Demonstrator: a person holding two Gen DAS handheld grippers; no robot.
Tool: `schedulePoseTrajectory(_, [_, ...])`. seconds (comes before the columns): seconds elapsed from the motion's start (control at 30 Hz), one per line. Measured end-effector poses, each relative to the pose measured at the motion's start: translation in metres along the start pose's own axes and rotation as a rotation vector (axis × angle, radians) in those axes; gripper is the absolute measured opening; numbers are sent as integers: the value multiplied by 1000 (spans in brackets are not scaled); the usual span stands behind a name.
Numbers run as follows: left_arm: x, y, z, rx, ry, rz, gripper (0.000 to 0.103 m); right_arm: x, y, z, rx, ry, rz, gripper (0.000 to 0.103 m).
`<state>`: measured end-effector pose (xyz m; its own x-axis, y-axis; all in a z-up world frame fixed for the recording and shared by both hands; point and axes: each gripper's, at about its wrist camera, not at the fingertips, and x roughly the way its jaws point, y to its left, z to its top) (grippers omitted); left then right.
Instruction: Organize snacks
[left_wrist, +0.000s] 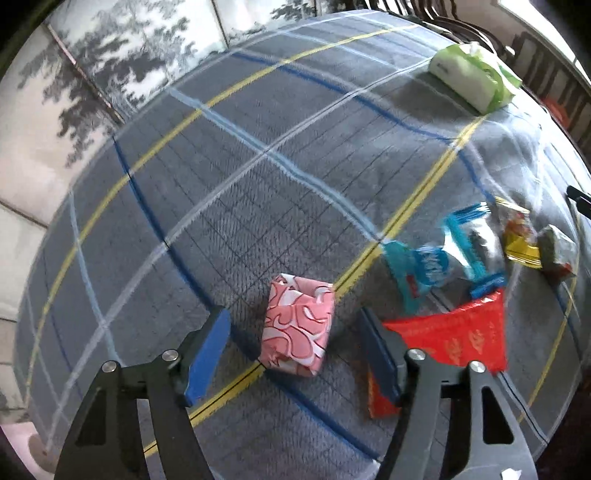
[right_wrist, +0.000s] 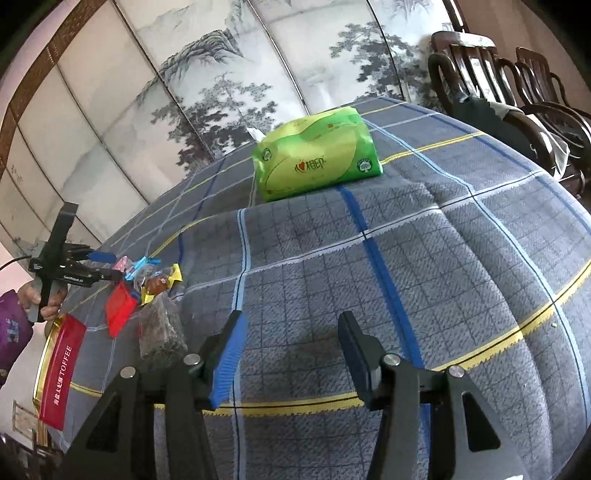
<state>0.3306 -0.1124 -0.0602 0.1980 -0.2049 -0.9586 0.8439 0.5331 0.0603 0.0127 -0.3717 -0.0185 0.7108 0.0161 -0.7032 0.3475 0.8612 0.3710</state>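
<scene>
In the left wrist view, a pink patterned snack packet (left_wrist: 297, 325) lies on the plaid tablecloth between the tips of my open left gripper (left_wrist: 295, 350), not touched. A red packet (left_wrist: 450, 338) lies beside the right finger. Blue-and-white packets (left_wrist: 443, 258) and a yellow packet (left_wrist: 519, 243) lie further right. In the right wrist view, my right gripper (right_wrist: 291, 354) is open and empty above the cloth. A dark snack packet (right_wrist: 162, 332) lies left of it. The pile of packets (right_wrist: 147, 280) and the left gripper (right_wrist: 101, 264) show at far left.
A green tissue pack (right_wrist: 317, 155) stands at the back of the table (right_wrist: 443, 258); it also shows in the left wrist view (left_wrist: 472, 75). A red toffee tin (right_wrist: 61, 373) sits at the table's left edge. Wooden chairs (right_wrist: 517, 81) stand at the right. A painted screen (right_wrist: 184, 92) is behind.
</scene>
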Motion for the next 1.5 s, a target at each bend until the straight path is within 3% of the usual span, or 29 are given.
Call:
schedulePoseTrajectory(0.03, [0, 5, -1, -32, -13, -40, 38, 0, 0, 0, 4, 0, 3, 53])
schedulePoseTrajectory(0.07, [-2, 10, -3, -83, -26, -66, 27, 0, -1, 1, 6, -1, 5, 53])
schedulePoseTrajectory(0.1, [-3, 13, -4, -125, -24, -51, 26, 0, -1, 1, 9, -2, 7, 53])
schedulePoseTrajectory(0.2, [-12, 3, -19, -219, -36, 27, 25, 1, -1, 2, 8, -1, 7, 54])
schedulePoseTrajectory(0.3, [-40, -19, -44, -352, -88, 57, 25, 1, -1, 2, 4, 0, 6, 54])
schedulePoseTrajectory(0.43, [-82, -60, -86, -497, -138, -72, 26, 0, -4, 2, 16, 0, 20, 54])
schedulePoseTrajectory(0.6, [-119, -107, -132, -606, -180, -179, 26, 1, -1, 1, -16, 18, 60, 54])
schedulePoseTrajectory(0.77, [-149, -128, -173, -680, -215, -180, 26, -15, 43, -7, -200, 5, 117, 54])
schedulePoseTrajectory(0.9, [-166, -134, -199, -729, -224, -154, 26, -21, 117, -12, -422, 34, 294, 54])
schedulePoseTrajectory(1.03, [-178, -133, -220, -759, -248, -124, 26, 10, 182, -5, -575, 116, 391, 54])
schedulePoseTrajectory(1.23, [-190, -129, -243, -772, -266, -73, 26, 70, 240, 8, -732, 216, 394, 54])
schedulePoseTrajectory(1.4, [-187, -120, -250, -789, -261, -78, 26, 84, 247, 11, -755, 212, 353, 54])
schedulePoseTrajectory(1.5, [-186, -118, -247, -783, -273, -93, 24, 75, 219, 29, -658, 171, 358, 54])
